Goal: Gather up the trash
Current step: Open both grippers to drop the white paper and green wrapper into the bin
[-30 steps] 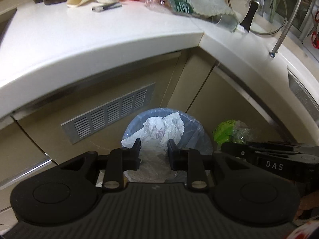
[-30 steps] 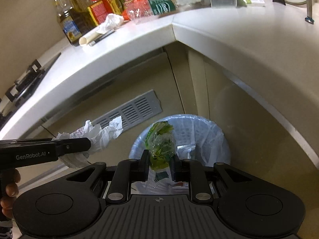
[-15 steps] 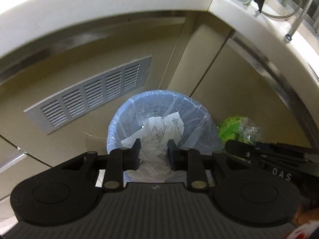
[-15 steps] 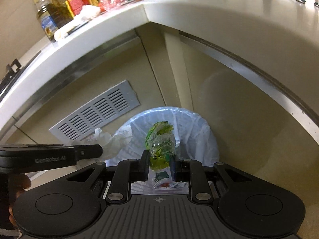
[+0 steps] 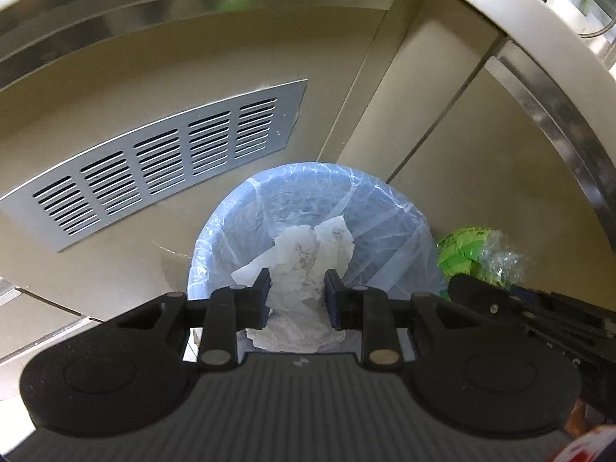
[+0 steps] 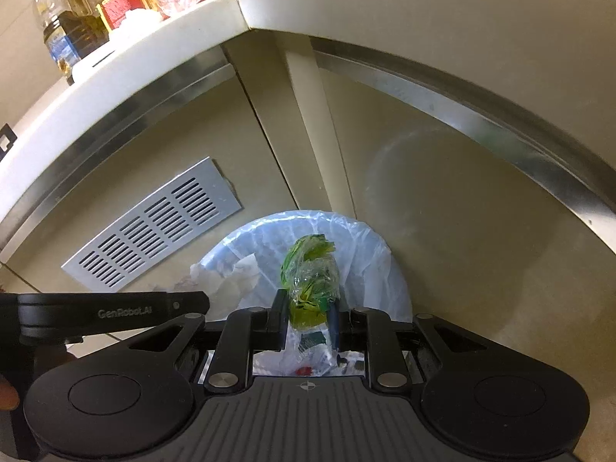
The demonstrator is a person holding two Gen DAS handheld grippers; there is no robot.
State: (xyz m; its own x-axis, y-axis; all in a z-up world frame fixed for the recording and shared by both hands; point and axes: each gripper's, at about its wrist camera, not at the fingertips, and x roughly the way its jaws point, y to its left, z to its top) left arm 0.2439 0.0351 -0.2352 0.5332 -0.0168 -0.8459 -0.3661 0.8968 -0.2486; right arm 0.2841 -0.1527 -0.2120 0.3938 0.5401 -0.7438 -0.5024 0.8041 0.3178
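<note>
tissue (image 5: 304, 269) between left hand-held gripper (image 5: 296, 296) pads

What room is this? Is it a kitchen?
Most likely a kitchen. Cooking oil bottles stand on a white countertop, beige cabinet doors with a vent grille run underneath, and a bag-lined trash bin sits on the floor in the corner.

White crumpled paper (image 5: 304, 269), faint print; green clear-wrapped wad (image 6: 310, 281); pale-blue-lined bin (image 5: 385, 208); grey slotted vent (image 5: 161, 161).
</note>
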